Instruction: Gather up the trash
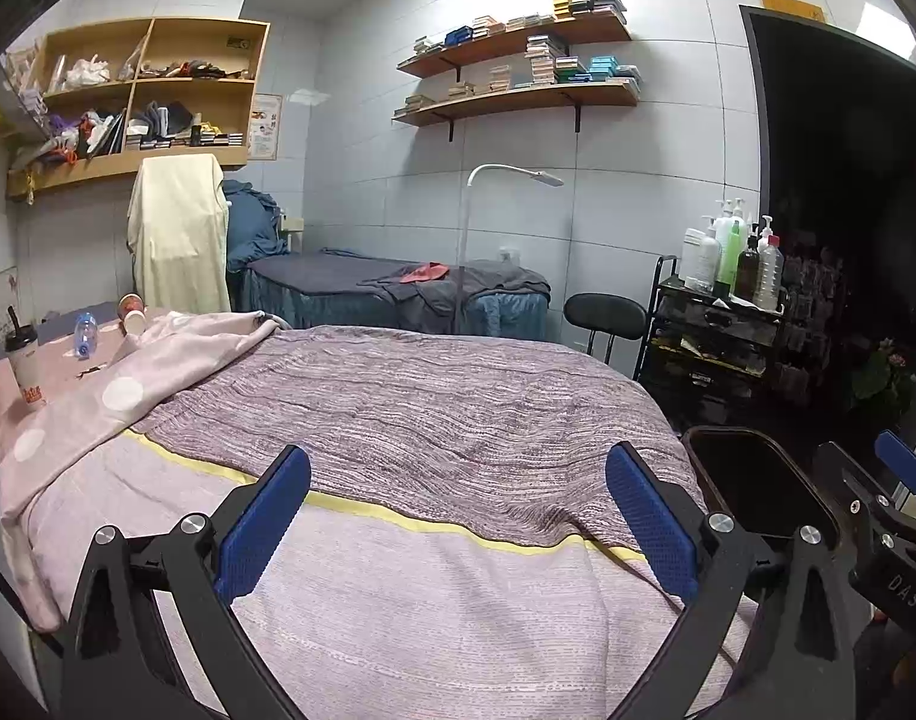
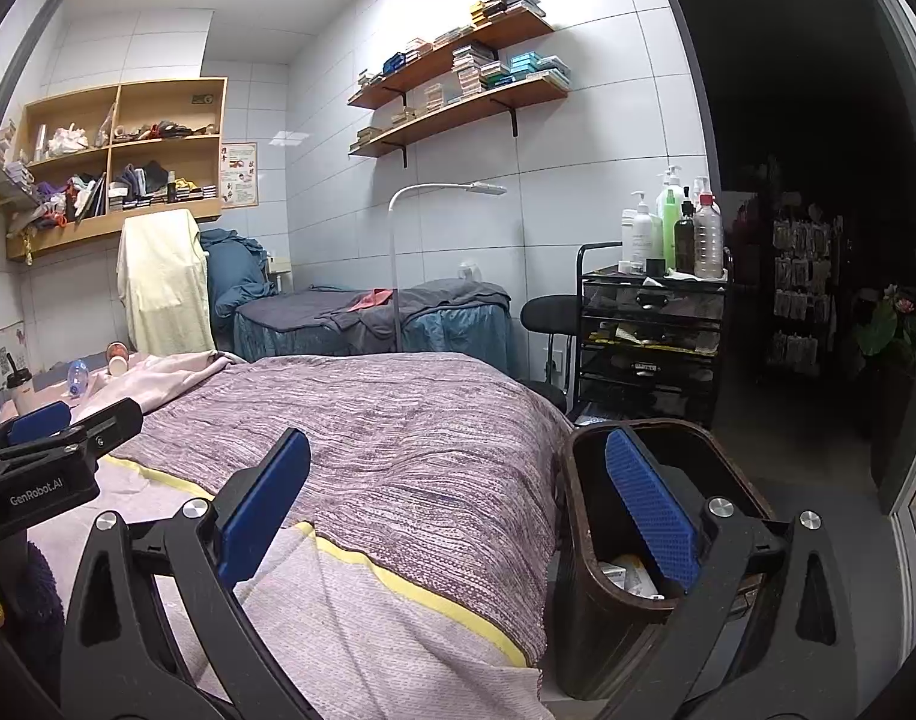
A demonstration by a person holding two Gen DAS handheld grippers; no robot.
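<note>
Both grippers, left (image 1: 458,522) and right (image 2: 458,516), spread wide and empty over near bed (image 1: 458,600); cups (image 1: 132,311), bottle (image 1: 86,333) far left; trash bin (image 2: 590,600) near right.

Premises appear to be a massage or beauty treatment room. Two treatment beds stand in line: a near bed (image 1: 434,420) under pink and purple covers, a far bed (image 2: 368,315) draped in grey. A gooseneck lamp (image 2: 440,189) stands between them. At right, a black drawer trolley (image 2: 650,330) carries pump bottles (image 2: 668,222). Wall shelves (image 1: 518,66) hold stacked small boxes. Walls are white-tiled.
</note>
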